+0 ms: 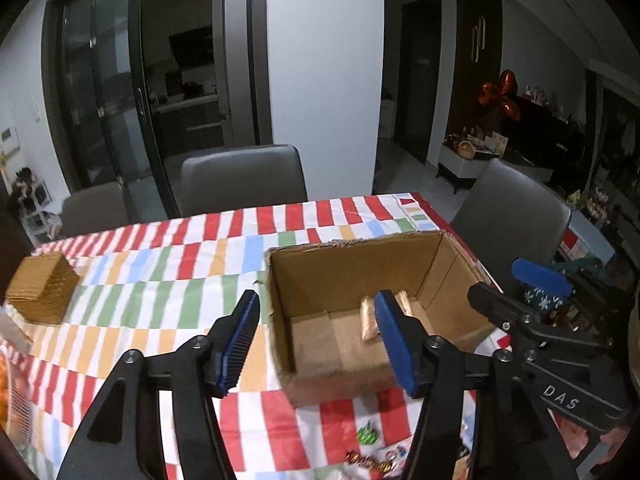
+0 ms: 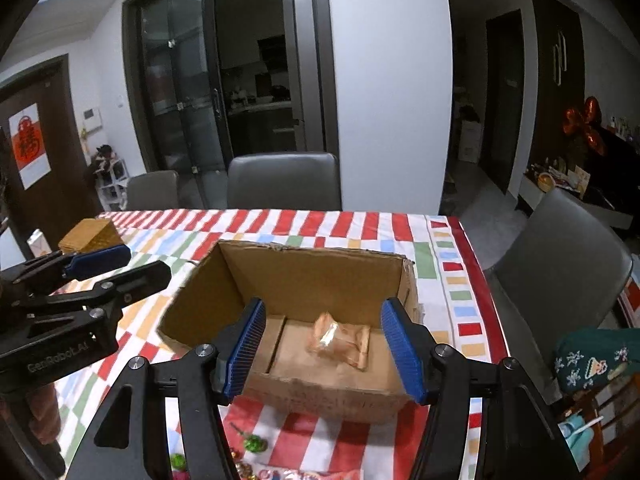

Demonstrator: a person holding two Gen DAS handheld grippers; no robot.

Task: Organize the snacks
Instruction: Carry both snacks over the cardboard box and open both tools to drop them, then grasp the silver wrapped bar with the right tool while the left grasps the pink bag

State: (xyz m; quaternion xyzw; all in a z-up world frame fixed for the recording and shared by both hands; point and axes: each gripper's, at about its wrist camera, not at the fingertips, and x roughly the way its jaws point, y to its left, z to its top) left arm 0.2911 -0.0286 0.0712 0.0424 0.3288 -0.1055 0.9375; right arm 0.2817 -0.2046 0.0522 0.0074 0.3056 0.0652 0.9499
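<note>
My left gripper (image 1: 316,344) hovers with fingers spread wide and empty over the box's near left corner; my right gripper (image 2: 324,346) hangs likewise wide and empty above its near wall. Beyond them, the cardboard box (image 2: 320,276) stands on the striped tablecloth (image 1: 160,272), a wrapped snack (image 2: 340,340) lying inside.

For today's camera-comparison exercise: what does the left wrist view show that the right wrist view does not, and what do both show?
Only the left wrist view shows orange items at its left edge. Only the right wrist view shows a red paper sign on a dark door and a white box beside the woven box. Both show the open cardboard box holding a golden wrapped snack, the woven box, the striped tablecloth and grey chairs.
</note>
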